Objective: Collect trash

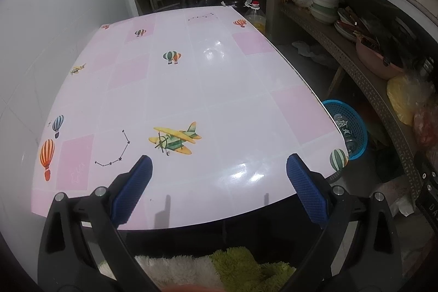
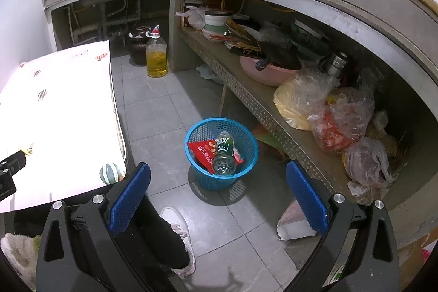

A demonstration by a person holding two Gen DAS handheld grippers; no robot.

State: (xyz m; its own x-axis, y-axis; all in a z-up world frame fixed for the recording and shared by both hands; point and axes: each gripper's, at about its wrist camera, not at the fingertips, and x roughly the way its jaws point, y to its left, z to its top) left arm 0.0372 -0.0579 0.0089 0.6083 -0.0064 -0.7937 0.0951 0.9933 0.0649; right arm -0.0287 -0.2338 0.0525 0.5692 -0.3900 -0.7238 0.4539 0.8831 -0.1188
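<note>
Both grippers have their jaws spread wide, holding nothing. The blue basket (image 2: 221, 152) sits on the floor straight ahead of the right gripper (image 2: 218, 196), bottle (image 2: 224, 155) standing tilted and red wrapper (image 2: 204, 152) inside. Counter (image 1: 191, 78) under the left gripper (image 1: 219, 182) shows no trash, so looks basically done.

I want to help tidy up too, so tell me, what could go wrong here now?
The blue basket looks light, and the bottle leans against its rim, so a bump from the open right gripper might tip it over. The person's shoe is close by and could kick it too.
</note>
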